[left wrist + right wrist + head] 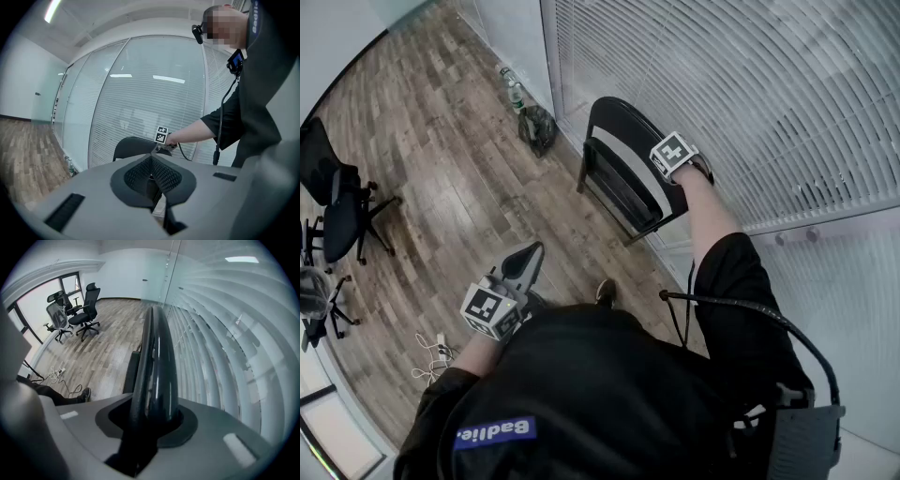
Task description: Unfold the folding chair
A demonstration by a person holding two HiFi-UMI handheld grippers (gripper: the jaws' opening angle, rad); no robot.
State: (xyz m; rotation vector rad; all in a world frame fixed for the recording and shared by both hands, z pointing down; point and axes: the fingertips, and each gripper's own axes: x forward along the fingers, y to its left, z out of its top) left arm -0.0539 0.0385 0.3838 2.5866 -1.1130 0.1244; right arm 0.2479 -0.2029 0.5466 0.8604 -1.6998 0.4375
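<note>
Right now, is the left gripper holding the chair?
No: the left gripper is shut on nothing, clear of the chair, which the right gripper grips by its top edge.

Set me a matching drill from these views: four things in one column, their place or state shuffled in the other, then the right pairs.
Things:
1. folding chair
2. left gripper
3. right gripper
4. office chairs

Place or state:
A. shut, nothing between the jaws
B. on the wood floor near the window
C. folded, standing against the blinds
D. shut on the folding chair's top edge

Pairs: 1-C, 2-A, 3-D, 4-B
</note>
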